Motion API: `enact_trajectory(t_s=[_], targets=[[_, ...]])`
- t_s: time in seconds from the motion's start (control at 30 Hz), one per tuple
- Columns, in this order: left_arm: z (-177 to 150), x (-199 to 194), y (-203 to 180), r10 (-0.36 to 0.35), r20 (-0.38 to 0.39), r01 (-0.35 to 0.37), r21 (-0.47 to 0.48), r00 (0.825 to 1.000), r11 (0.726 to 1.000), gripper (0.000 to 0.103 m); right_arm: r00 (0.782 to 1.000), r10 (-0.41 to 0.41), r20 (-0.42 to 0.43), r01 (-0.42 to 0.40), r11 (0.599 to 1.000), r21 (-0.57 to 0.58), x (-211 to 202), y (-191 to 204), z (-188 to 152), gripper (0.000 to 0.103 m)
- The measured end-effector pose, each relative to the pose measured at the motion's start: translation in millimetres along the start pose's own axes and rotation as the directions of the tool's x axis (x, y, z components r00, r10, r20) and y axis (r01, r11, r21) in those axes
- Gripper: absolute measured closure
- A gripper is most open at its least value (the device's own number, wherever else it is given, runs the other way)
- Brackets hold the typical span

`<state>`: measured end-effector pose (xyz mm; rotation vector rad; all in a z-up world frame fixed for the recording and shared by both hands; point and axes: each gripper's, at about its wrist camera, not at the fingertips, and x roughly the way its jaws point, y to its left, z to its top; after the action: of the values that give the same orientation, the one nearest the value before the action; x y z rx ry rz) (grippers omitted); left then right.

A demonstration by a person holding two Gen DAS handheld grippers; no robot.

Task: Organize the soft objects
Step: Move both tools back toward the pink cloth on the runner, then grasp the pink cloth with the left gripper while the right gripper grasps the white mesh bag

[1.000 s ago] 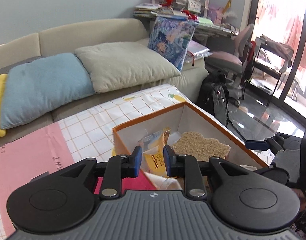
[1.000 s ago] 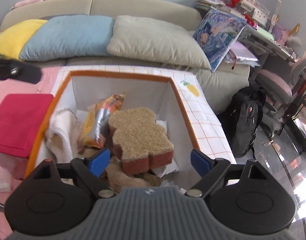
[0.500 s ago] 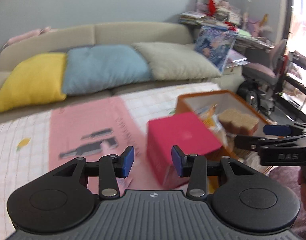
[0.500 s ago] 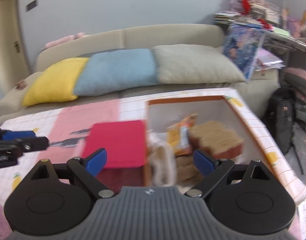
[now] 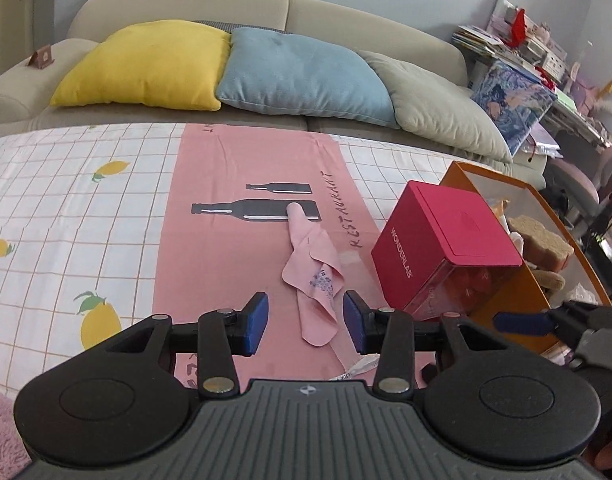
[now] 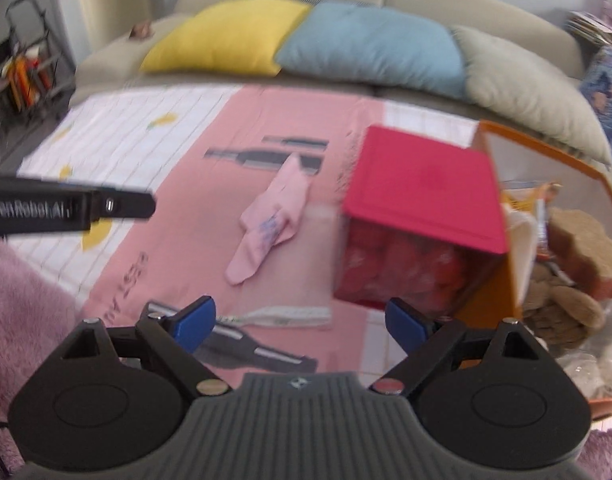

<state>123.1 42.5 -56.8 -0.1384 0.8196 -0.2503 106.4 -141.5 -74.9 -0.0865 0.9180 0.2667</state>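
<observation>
A small pink cloth (image 5: 314, 276) lies crumpled on the pink table runner (image 5: 234, 248); it also shows in the right wrist view (image 6: 268, 224). My left gripper (image 5: 305, 322) is open and empty, hovering just in front of the cloth's near end. My right gripper (image 6: 300, 322) is open wide and empty, nearer the table's front edge. An orange-rimmed box (image 5: 506, 308) at the right holds a brown bear-shaped sponge (image 5: 544, 242), a snack packet and other soft items. It also shows in the right wrist view (image 6: 494, 280).
A red WONDERLAB box (image 5: 442, 244) leans against the orange box's left side. A sofa with yellow (image 5: 146, 66), blue (image 5: 302, 74) and beige cushions stands behind the table. A fluffy pink rug (image 6: 22, 312) lies at the front left. A small wrapper (image 6: 278, 316) lies near the front edge.
Both grippers have drawn back from the orange box and swung left over the runner. The left gripper has opened wider and now faces the pink cloth.
</observation>
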Motion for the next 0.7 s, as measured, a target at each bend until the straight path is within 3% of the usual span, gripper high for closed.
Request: enact_trajectory(t_s=[0.33,0.7], targets=[[-4.8,29.7,35.3,-0.014,-0.032,0.011,-0.089,0.999,0.996,0.054,0.994,-0.058,-0.096,0.056,0.998,-0.021,42.1,10.8,5.4,0.013],[-9.9,76.0,53.4,-0.024,-0.096,0.019,-0.055,0.995,0.998,0.054,0.984,-0.093,-0.154,0.107,0.990,0.087,87.0,0.0,7.8,0.013]])
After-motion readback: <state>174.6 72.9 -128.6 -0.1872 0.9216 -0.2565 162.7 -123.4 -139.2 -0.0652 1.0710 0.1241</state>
